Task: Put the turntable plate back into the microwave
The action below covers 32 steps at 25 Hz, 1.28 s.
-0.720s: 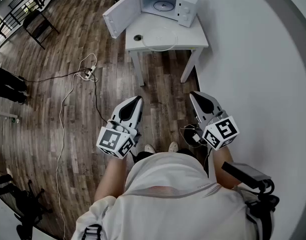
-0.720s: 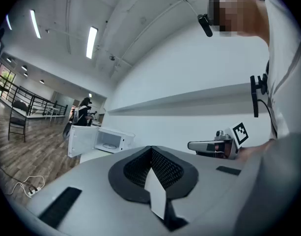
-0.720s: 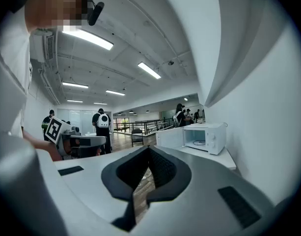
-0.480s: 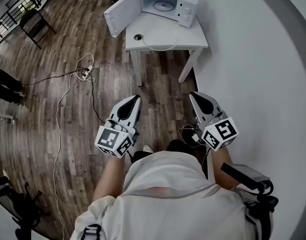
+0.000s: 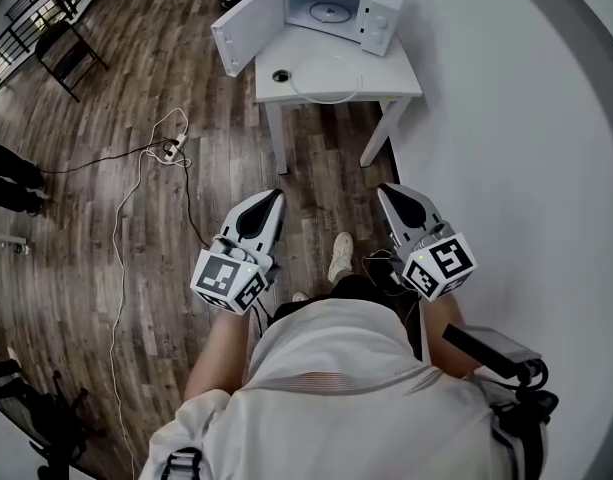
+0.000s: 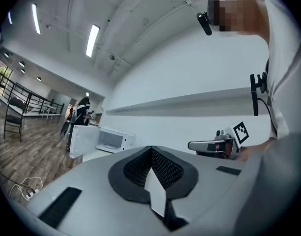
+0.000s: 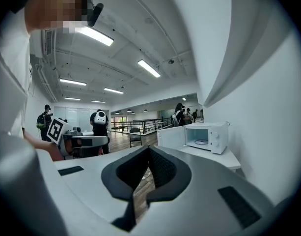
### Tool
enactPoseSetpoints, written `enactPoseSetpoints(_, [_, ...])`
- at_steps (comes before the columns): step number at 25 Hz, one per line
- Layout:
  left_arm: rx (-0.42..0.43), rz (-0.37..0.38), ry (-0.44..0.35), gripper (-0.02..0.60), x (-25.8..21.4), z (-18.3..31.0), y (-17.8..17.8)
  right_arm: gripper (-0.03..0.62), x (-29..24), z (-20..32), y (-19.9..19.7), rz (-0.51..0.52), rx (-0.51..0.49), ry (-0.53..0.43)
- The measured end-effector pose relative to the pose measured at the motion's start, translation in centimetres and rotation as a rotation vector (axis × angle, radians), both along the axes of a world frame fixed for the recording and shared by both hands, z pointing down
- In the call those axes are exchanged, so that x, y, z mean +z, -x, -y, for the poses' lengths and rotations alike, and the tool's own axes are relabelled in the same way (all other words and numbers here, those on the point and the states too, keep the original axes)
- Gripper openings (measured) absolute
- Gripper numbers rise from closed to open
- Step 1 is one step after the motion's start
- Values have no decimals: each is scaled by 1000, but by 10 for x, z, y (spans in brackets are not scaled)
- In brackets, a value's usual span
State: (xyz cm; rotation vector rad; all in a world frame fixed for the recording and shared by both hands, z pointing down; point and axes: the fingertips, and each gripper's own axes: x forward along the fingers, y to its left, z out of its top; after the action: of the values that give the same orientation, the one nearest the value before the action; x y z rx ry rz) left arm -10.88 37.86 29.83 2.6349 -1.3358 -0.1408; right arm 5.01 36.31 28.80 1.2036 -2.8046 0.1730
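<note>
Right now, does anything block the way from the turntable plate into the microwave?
Nothing visible does. The turntable plate lies on the table directly in front of the microwave, whose door stands swung open to the left in the head view.

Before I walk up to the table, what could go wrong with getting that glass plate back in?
1. The turntable plate is clear glass lying near the front edge of the table; a clumsy nudge could slide it off.
2. The left gripper and right gripper are both shut, so open them before reaching.
3. The microwave door hangs open past the table's left side; the left gripper could clip it.
</note>
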Motion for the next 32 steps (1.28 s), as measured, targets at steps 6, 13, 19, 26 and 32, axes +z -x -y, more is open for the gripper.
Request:
enactPoseSetpoints(6, [12, 29, -24, 9, -5, 34, 1, 5, 4, 33, 10, 8, -24, -3])
enactPoseSetpoints(13, [5, 46, -11, 9, 4, 91, -11, 5, 10, 96, -1, 9, -30, -10])
enactPoseSetpoints(19, [-6, 50, 2, 9, 1, 152, -30, 5, 3, 160, -20, 15, -33, -23])
enactPoseSetpoints(26, [-16, 51, 8, 9, 4, 231, -74, 5, -2, 238, -55, 48, -39, -29])
enactPoseSetpoints(32, [-34, 53, 5, 9, 0, 271, -97, 5, 3, 285, -70, 66, -58, -2])
